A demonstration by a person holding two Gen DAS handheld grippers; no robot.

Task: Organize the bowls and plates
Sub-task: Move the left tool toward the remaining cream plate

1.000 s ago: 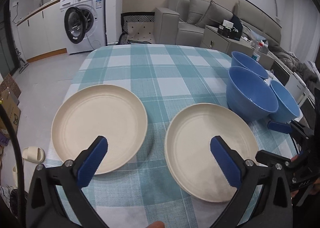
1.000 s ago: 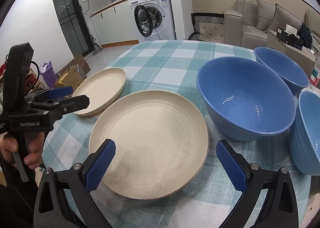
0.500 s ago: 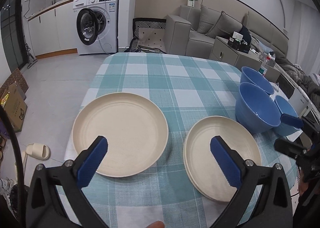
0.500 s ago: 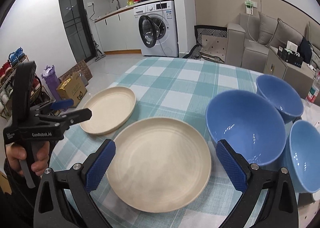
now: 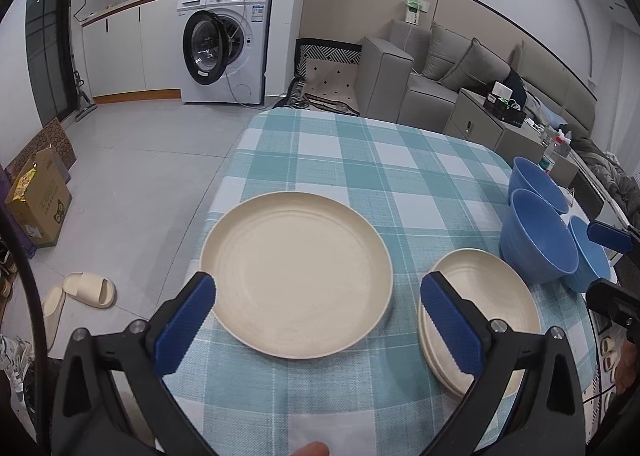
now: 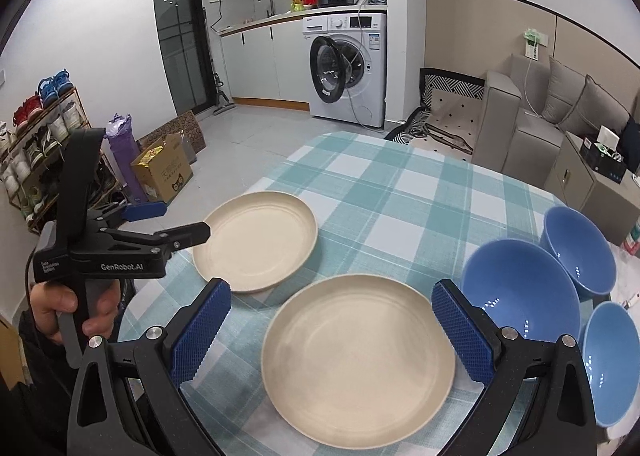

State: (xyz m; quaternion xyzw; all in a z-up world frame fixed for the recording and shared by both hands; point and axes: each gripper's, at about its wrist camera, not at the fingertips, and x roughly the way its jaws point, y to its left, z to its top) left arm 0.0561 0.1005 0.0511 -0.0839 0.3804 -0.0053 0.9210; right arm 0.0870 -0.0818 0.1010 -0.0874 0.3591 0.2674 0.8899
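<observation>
A single cream plate [image 5: 296, 276] lies on the checked tablecloth, just beyond and between the fingers of my open left gripper [image 5: 320, 310]. To its right is a stack of cream plates [image 5: 486, 308], partly behind my right finger. Three blue bowls [image 5: 536, 244] cluster at the table's right side. In the right wrist view my right gripper [image 6: 332, 328] stands open, above the near rim of the plate stack [image 6: 356, 356]. The bowls [image 6: 524, 296] are to its right, the single plate [image 6: 256, 240] further left. The left gripper [image 6: 176, 222], held by a hand, hovers open at that plate's left rim.
The table [image 5: 360, 160] has a teal checked cloth; its left edge drops to the tiled floor with slippers [image 5: 86, 290] and a cardboard box [image 5: 38, 200]. A washing machine [image 5: 224, 44] and a grey sofa [image 5: 432, 72] stand beyond.
Both grippers have drawn back and up from the table, so the plates and bowls look smaller. The left gripper now has the single plate centred between its fingers. Nothing on the table moved.
</observation>
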